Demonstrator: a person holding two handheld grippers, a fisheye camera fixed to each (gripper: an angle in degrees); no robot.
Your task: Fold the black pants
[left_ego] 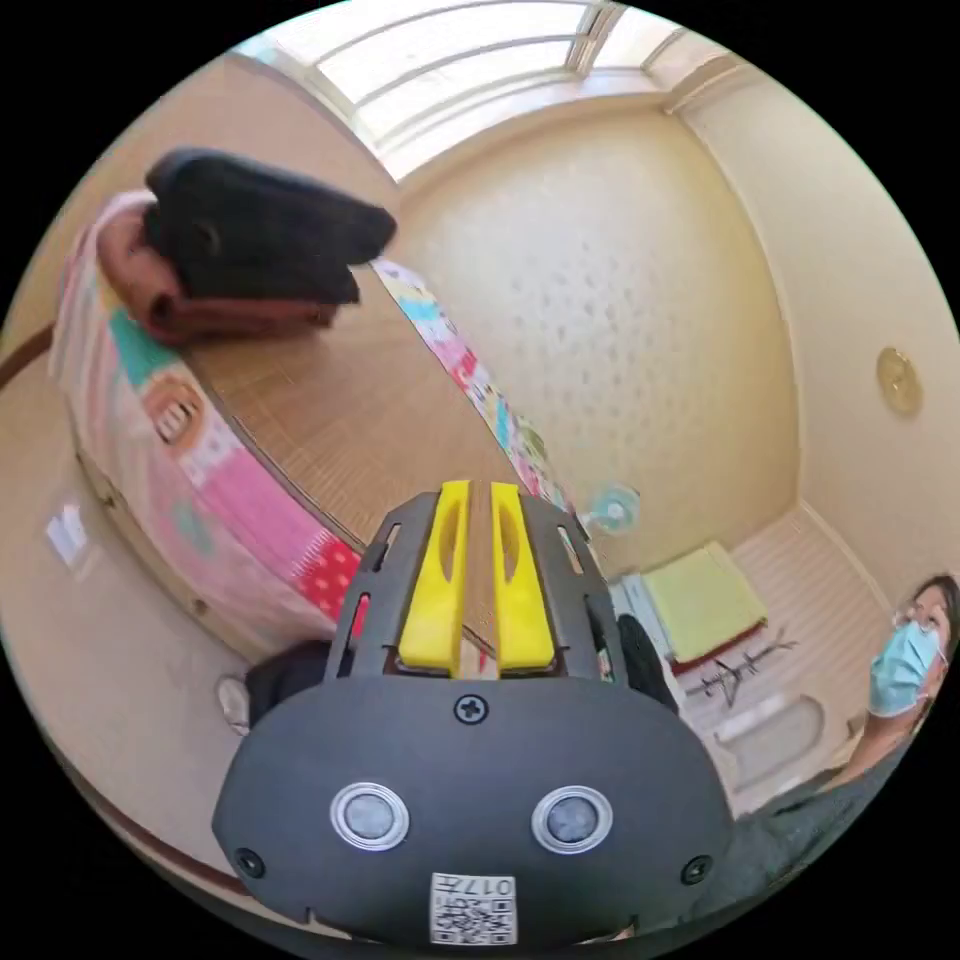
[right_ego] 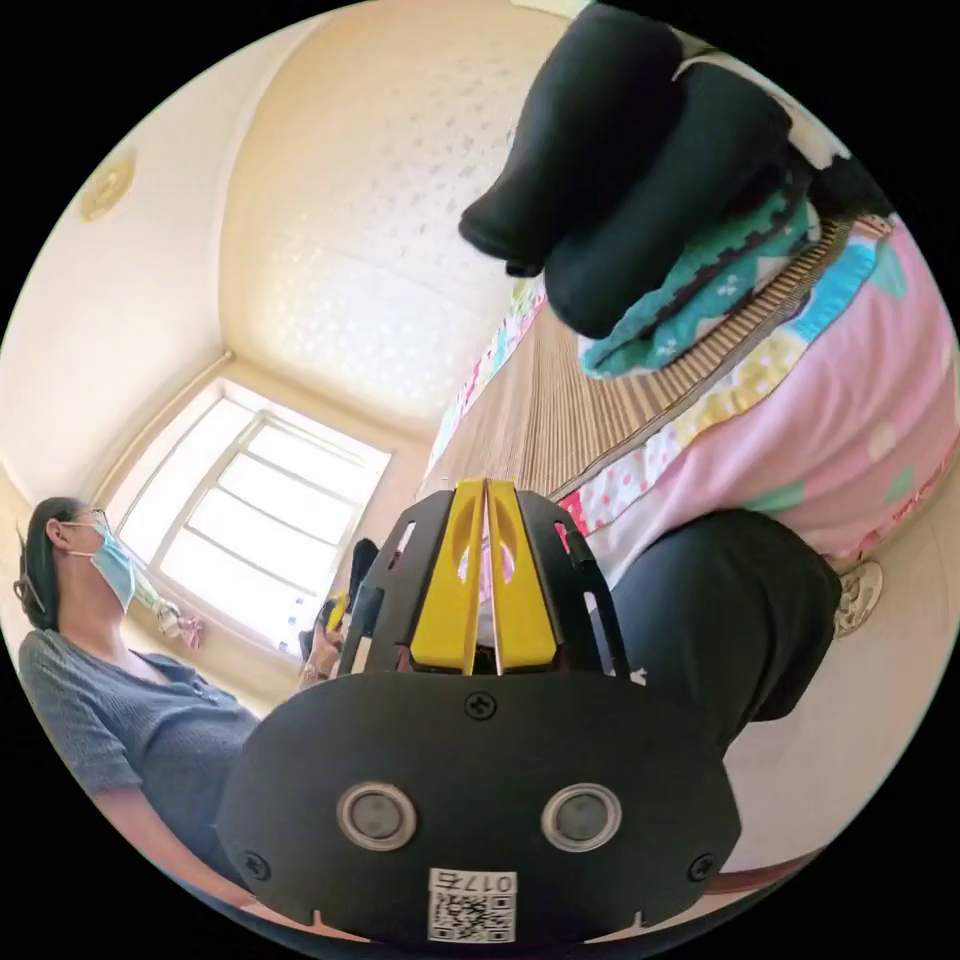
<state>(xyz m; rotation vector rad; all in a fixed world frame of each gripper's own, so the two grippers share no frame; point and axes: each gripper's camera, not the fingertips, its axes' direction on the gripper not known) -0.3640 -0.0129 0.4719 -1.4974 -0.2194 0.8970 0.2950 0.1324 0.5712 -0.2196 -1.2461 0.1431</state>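
1. The black pants point(left_ego: 262, 222) sit folded on a reddish bundle point(left_ego: 190, 310) at the far end of the bed point(left_ego: 350, 420). From the right gripper view, black pants top another stack over a teal cloth point(right_ego: 700, 300).
2. My left gripper point(left_ego: 477, 580) has its jaws nearly together, a thin gap between them, gripping nothing. My right gripper point(right_ego: 485, 575) is closed on nothing.
3. Risk, I reckon: both stacks sit near the bed's edge, so a careless nudge could tip them off.

Folded black pants point(left_ego: 265, 225) on bed point(left_ego: 370, 420), hand-held gripper point(left_ego: 478, 490) closed
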